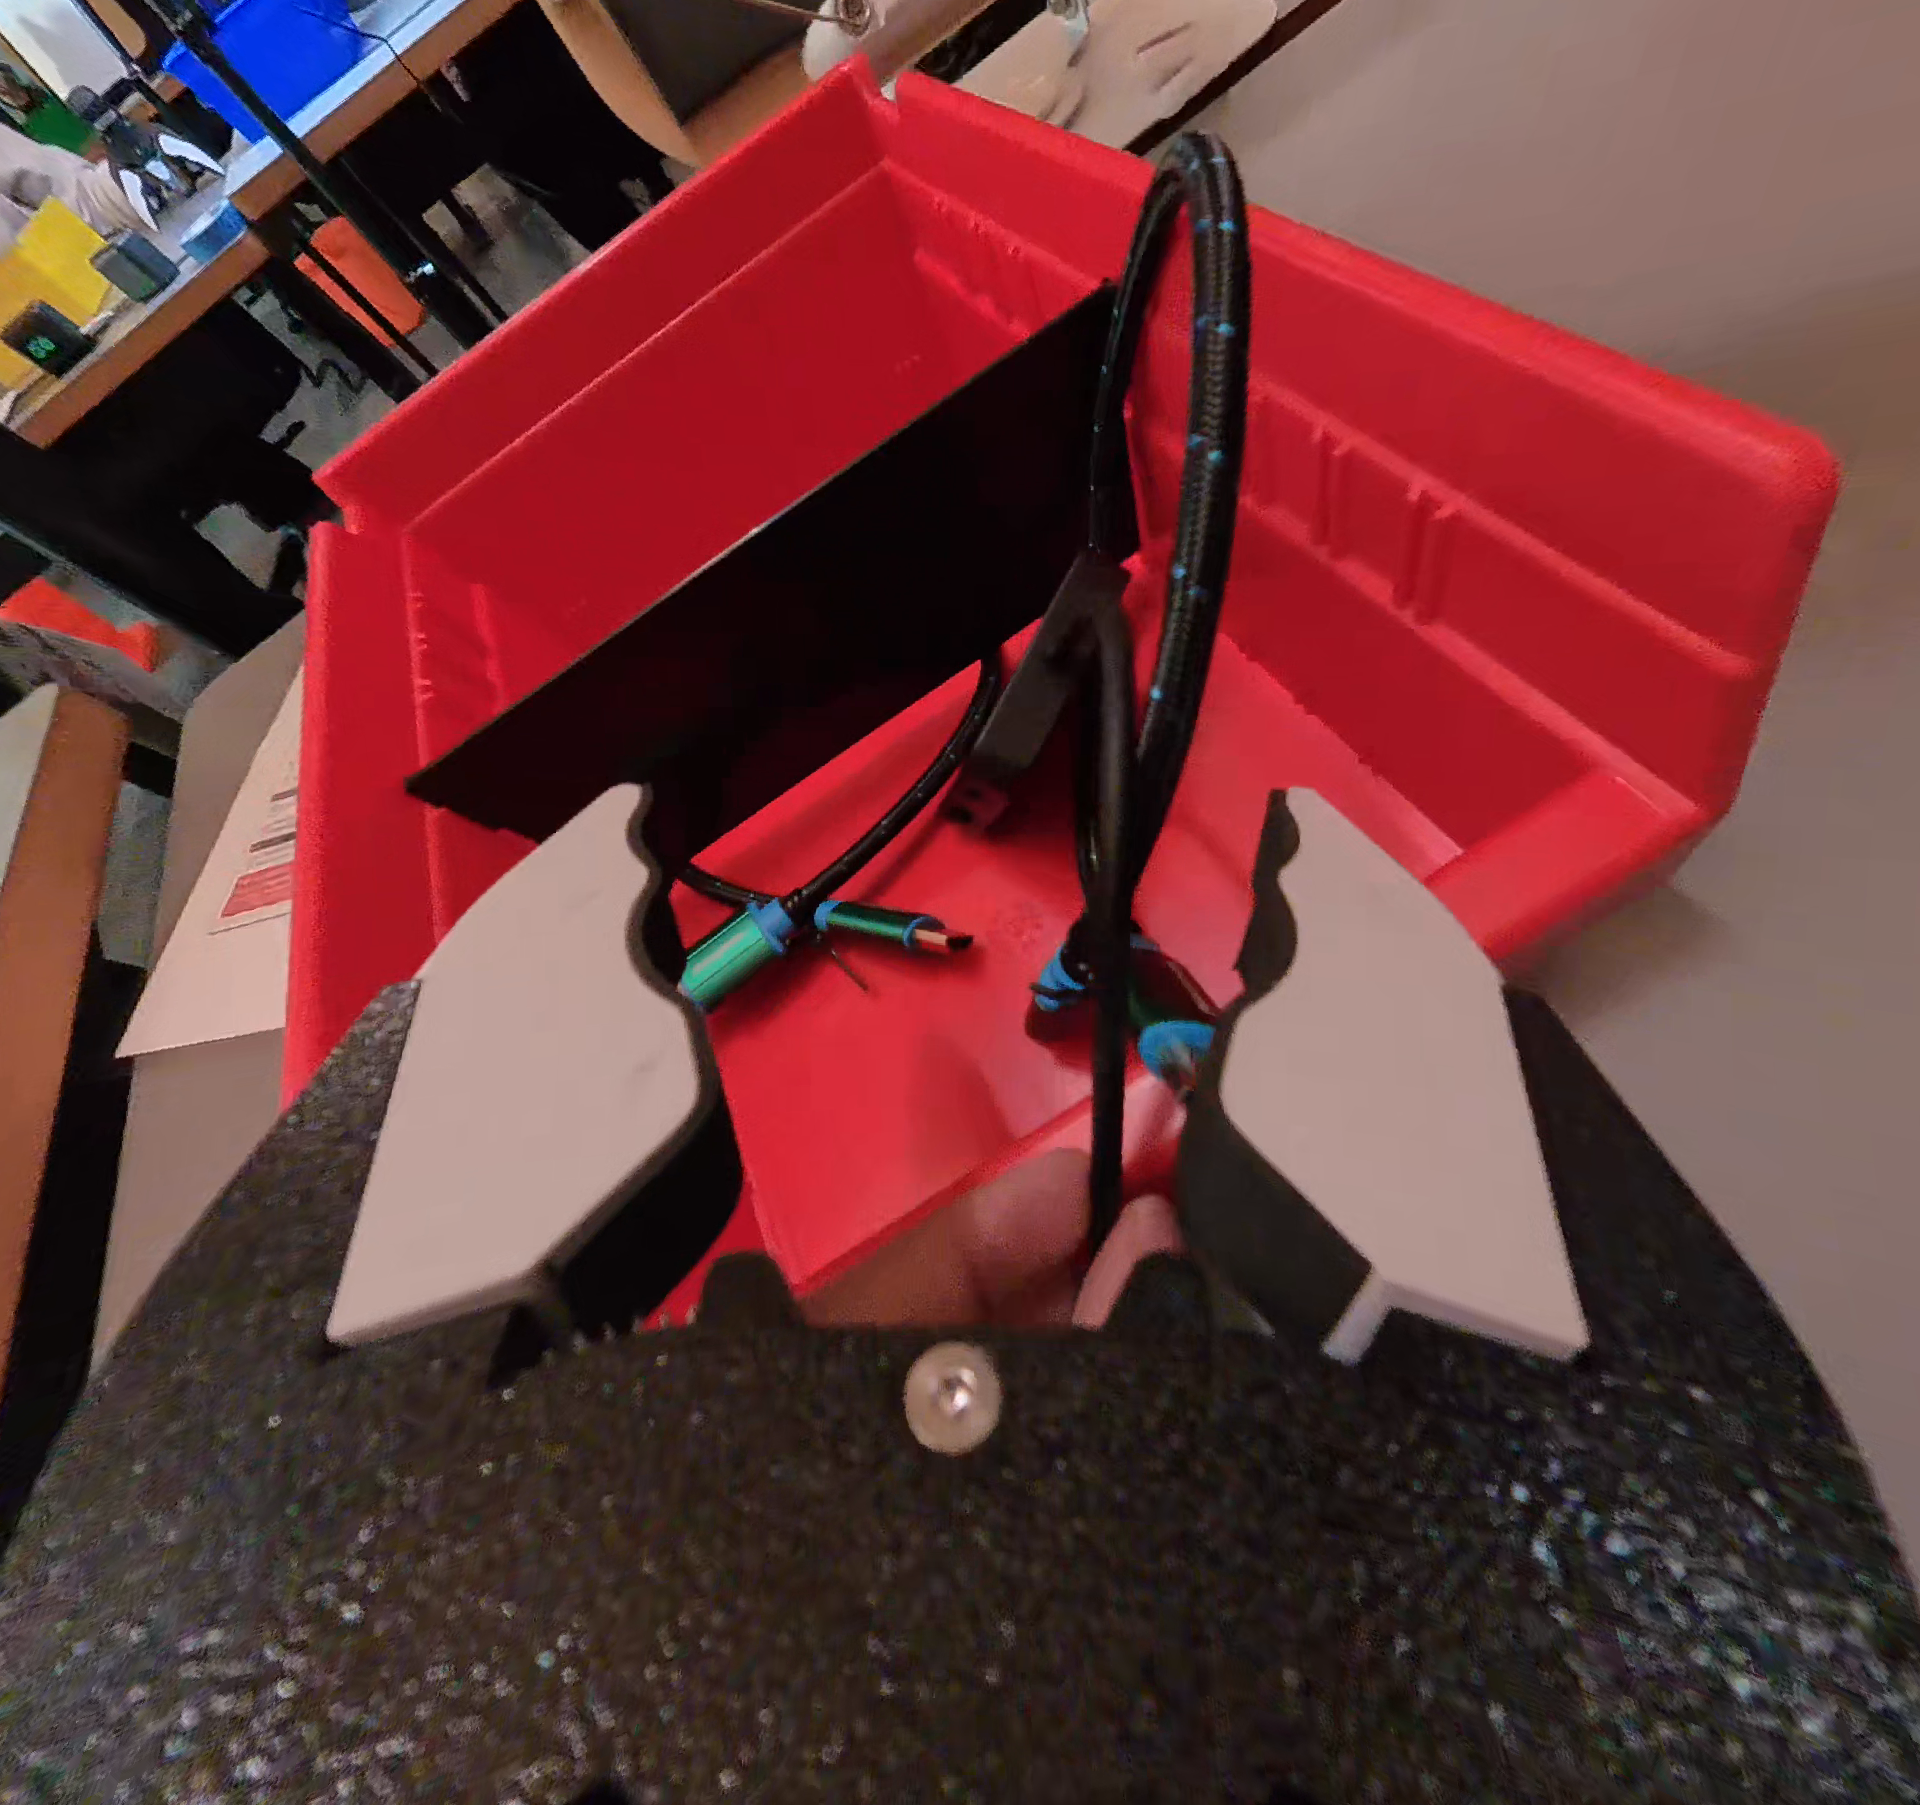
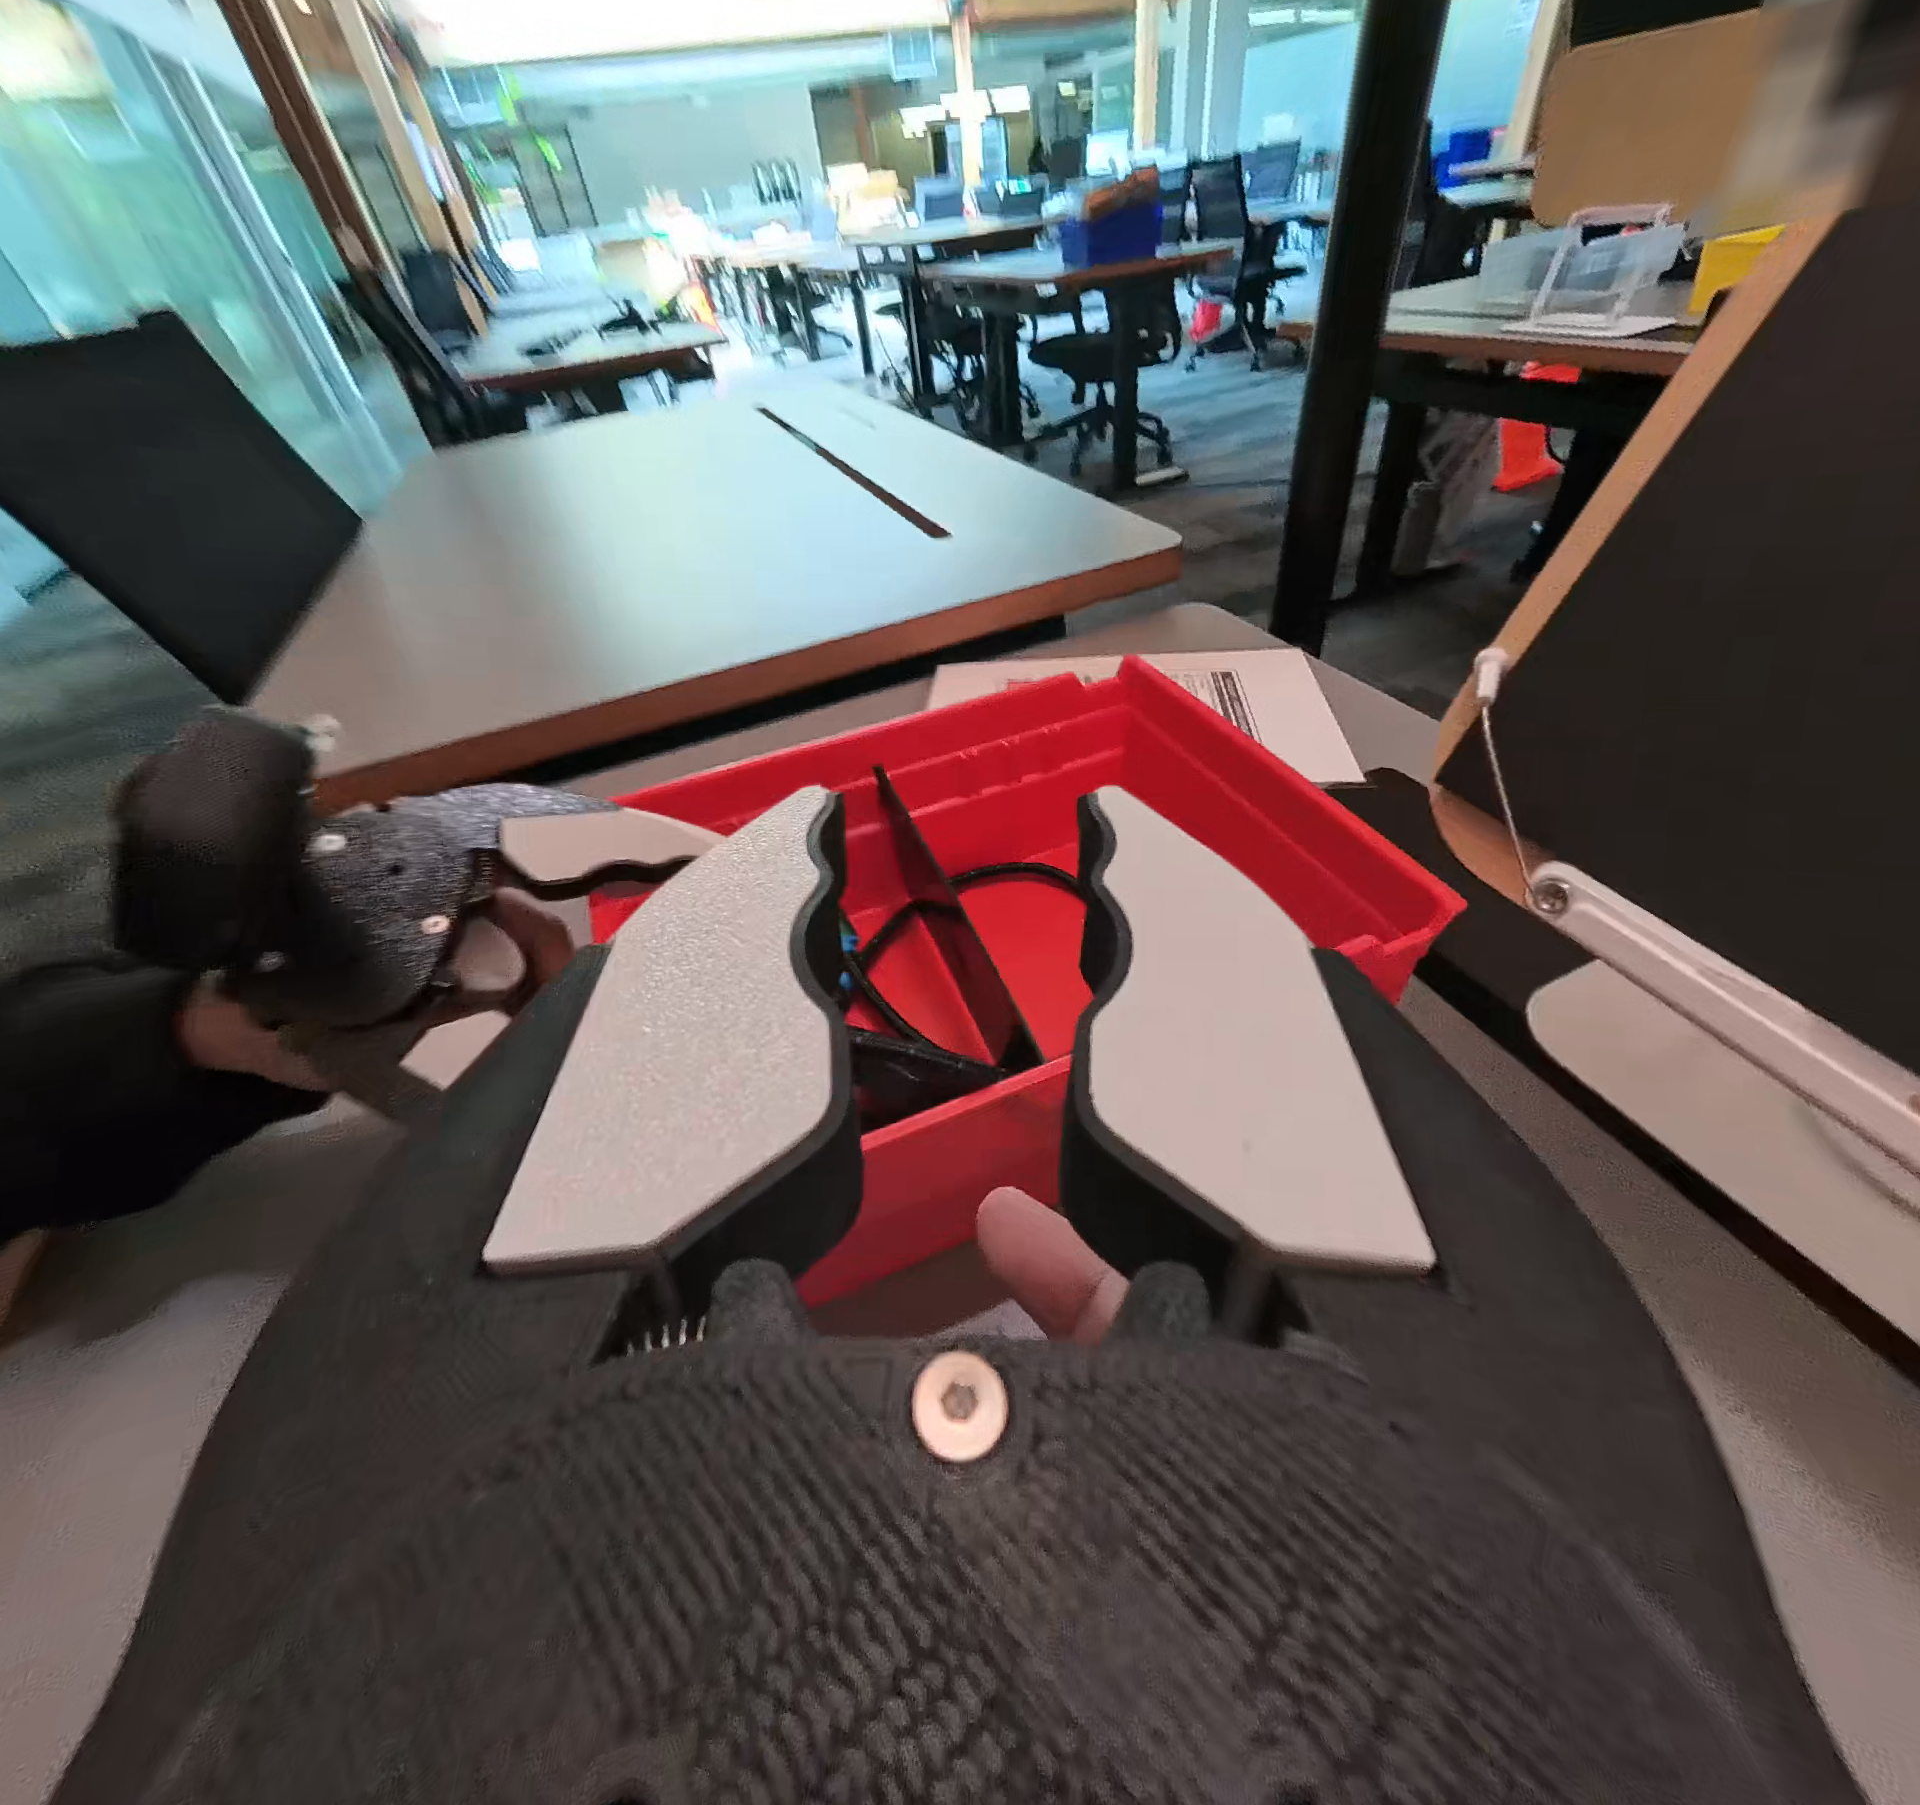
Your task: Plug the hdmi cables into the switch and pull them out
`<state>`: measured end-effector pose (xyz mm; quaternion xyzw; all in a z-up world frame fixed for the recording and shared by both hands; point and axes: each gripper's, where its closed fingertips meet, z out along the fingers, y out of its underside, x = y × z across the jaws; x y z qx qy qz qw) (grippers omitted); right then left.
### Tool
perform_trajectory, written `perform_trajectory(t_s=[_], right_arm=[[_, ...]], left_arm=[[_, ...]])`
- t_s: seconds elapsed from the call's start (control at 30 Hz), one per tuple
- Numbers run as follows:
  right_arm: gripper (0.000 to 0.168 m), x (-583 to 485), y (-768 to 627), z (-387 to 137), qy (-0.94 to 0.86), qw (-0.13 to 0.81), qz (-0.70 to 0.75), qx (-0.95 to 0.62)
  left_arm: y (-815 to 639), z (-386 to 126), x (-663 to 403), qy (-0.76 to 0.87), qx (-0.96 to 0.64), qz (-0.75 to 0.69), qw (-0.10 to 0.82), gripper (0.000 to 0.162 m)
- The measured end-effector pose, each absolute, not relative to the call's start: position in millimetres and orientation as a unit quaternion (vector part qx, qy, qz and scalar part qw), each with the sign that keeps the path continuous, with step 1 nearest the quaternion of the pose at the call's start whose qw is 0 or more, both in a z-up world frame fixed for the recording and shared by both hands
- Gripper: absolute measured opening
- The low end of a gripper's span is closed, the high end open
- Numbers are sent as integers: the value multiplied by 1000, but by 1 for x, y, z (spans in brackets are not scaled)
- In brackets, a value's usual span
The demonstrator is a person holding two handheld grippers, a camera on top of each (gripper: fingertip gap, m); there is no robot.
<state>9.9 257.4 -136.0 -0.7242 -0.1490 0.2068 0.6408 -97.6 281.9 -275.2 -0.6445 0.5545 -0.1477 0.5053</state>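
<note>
On the left, an open office of desks and chairs. The left gripper [image 1: 956, 934], jaws spread and empty, hangs over a red bin [image 1: 1538, 550] on a grey table [image 1: 1714, 197], cables [image 1: 1195, 467] lying inside. The right gripper [image 2: 961, 908], also spread, faces the bin.

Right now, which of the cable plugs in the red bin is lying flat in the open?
The small green-sleeved plug with a blue collar, lying flat on the red bin floor. The black plug hangs tilted off its cable, and another green one sits half hidden behind the left gripper finger.
</note>
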Motion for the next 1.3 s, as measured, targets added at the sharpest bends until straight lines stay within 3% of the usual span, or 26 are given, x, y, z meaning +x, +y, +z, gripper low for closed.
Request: perform_trajectory(t_s=[0.1, 0.27, 0.47, 0.6, 0.8, 0.93, 1.0, 1.13, 1.3], right_arm=[[42, 24, 239, -135, -140, 659, 200, -711], [46, 66, 197, -143, -135, 672, 142, -714], [47, 129, 139, -152, -93, 682, 77, -722], [54, 192, 95, -158, -43, 667, -24, -744], [79, 349, -7, -151, 71, 608, -255, -748], [80, 425, -43, -150, 83, 608, -282, -737], [93, 441, -41, -145, 49, 622, -255, -739], [78, 482, -17, -124, -22, 649, -277, -709], [64, 526, 16, -203, -67, 478, -149, -863]], left_arm=[[284, -252, -100, 528, -635, -184, 533, 102], [301, -137, -115, 420, -599, -286, 618, 106], [344, -54, -100, 409, -590, -264, 644, 116], [396, -60, -61, 446, -600, -162, 644, 115], [432, -132, -1, 485, -649, -110, 576, 114], [430, -179, 24, 508, -663, -104, 540, 111], [421, -181, 27, 504, -666, -117, 538, 112], [383, -156, 26, 501, -655, -176, 537, 112], [315, -124, 8, 521, -627, -247, 523, 114]])
